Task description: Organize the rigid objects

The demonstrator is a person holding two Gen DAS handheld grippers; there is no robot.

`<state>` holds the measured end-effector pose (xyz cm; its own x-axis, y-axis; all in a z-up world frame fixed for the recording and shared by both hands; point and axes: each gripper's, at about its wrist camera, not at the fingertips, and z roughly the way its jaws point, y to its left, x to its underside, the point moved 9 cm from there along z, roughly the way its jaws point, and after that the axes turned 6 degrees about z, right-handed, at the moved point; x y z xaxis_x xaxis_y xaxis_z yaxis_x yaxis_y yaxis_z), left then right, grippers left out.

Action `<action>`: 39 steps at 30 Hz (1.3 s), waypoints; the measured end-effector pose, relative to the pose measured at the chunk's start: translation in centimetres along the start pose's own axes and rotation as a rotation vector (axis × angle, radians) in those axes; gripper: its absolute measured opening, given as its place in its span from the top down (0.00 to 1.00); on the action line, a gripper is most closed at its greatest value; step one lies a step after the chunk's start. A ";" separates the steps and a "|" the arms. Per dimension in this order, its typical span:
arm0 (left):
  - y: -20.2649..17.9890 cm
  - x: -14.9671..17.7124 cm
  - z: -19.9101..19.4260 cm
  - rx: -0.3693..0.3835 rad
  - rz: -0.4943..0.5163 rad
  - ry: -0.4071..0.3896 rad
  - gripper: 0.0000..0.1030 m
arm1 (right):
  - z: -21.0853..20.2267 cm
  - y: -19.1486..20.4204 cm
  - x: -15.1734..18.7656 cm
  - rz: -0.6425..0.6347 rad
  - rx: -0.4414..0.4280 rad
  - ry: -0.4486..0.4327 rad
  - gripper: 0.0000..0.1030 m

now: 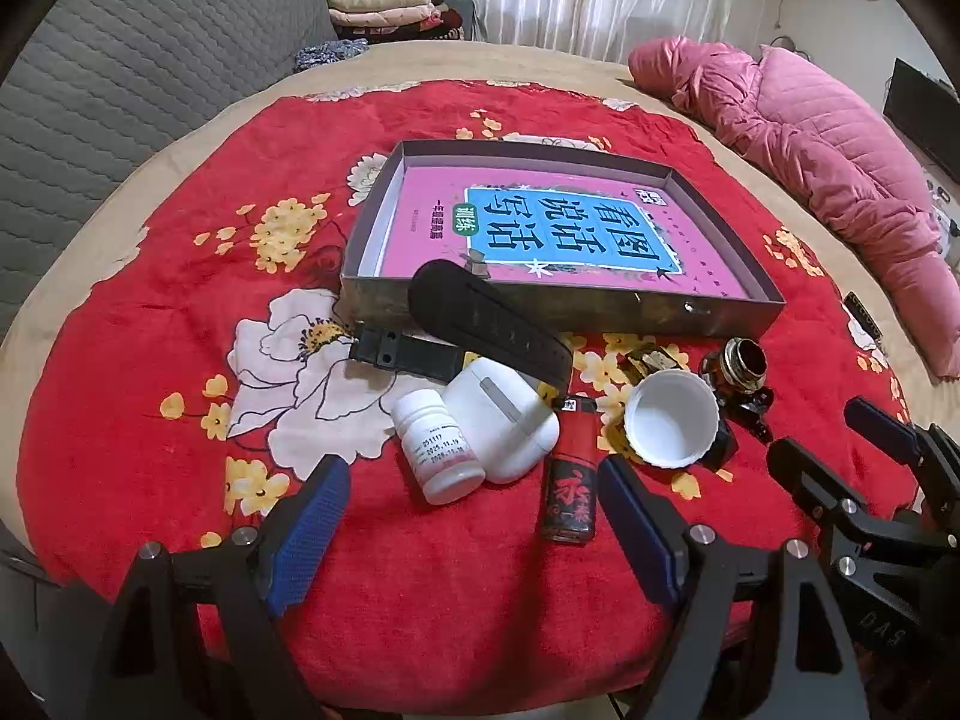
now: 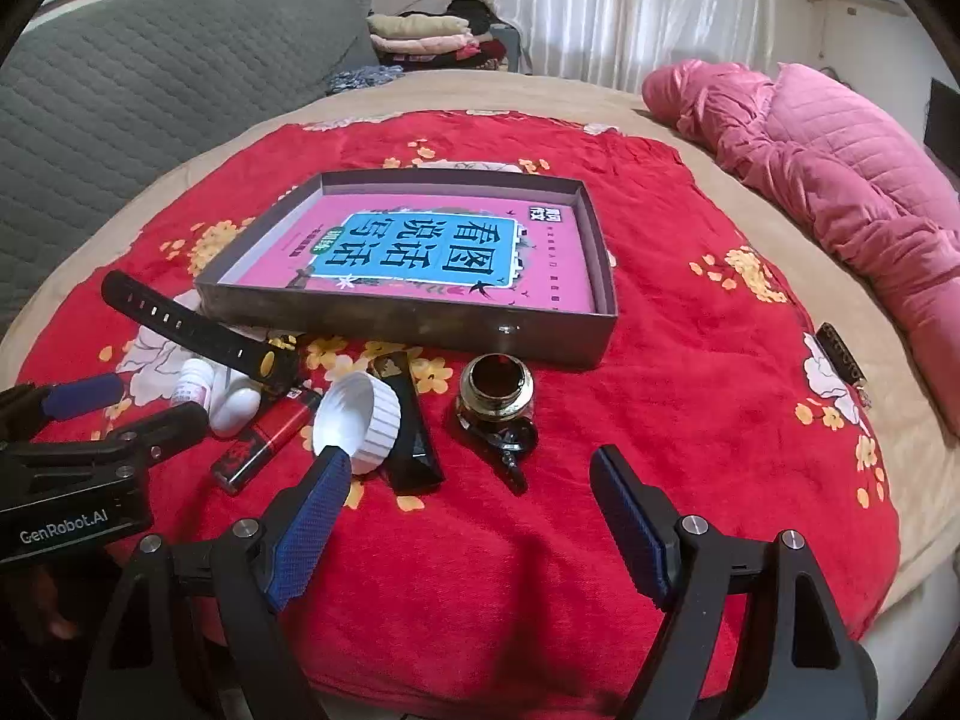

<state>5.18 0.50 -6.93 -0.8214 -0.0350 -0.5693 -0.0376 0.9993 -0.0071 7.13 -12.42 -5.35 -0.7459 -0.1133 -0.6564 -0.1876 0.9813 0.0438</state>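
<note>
**Operator:** I have both grippers low over the near edge of the red floral blanket (image 1: 150, 360). The left gripper (image 1: 474, 510) has its fingers spread wide with nothing between the pads; the right gripper (image 2: 468, 498) is spread just as wide and empty too.

**Partner:** What lies closest to you?

**Operator:** Just ahead of the left gripper I see a red lighter (image 1: 571, 480), lying lengthwise. Beside it to the left are a white pill bottle (image 1: 437, 450) on its side and a white earbud case (image 1: 498, 420), touching each other. A black watch strap (image 1: 486, 324) arches over the case. To the right, a white cap (image 1: 672, 426), open side up, leans on a black flat tube (image 2: 408, 420). Near that stands a small glass jar (image 2: 497, 390) with a black keyring piece at its foot.

**Partner:** Anything blocking the way to the box?

**Operator:** That cluster sits between me and the shallow grey box (image 2: 420, 324), which holds a pink book (image 2: 420, 252). The strap's tip rises in front of the box's near wall.

**Partner:** And beyond?

**Operator:** A pink quilted coat (image 2: 840, 180) along the bed's right edge, and folded clothes (image 1: 384, 6) far behind.
</note>
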 end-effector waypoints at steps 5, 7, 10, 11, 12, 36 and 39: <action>-0.2 0.1 0.0 0.004 0.011 0.001 0.19 | 0.0 -0.1 0.0 0.000 -0.004 -0.004 0.20; -0.2 0.1 0.0 0.001 0.012 -0.002 0.19 | 0.0 -0.1 -0.1 0.001 -0.006 -0.007 0.20; -0.3 0.0 -0.1 0.005 0.008 -0.007 0.19 | -0.2 -0.1 -0.3 0.001 -0.003 -0.020 0.20; -0.3 0.0 -0.1 0.006 0.006 -0.009 0.19 | -0.4 -0.2 -0.4 0.002 -0.003 -0.026 0.20; -0.3 0.0 -0.2 0.005 0.005 -0.010 0.19 | -0.4 -0.2 -0.5 0.003 -0.004 -0.031 0.20; -0.2 -0.3 -0.2 0.018 -0.005 -0.015 0.19 | -0.9 -0.5 -1.0 0.019 -0.021 -0.057 0.20; -0.2 -0.3 -0.3 0.017 -0.005 -0.014 0.19 | -0.9 -0.6 -1.0 0.022 -0.022 -0.058 0.20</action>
<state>5.25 0.32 -6.57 -0.8131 -0.0400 -0.5808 -0.0320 0.9992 -0.0240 7.45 -13.01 -4.02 -0.7117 -0.0822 -0.6977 -0.1864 0.9796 0.0747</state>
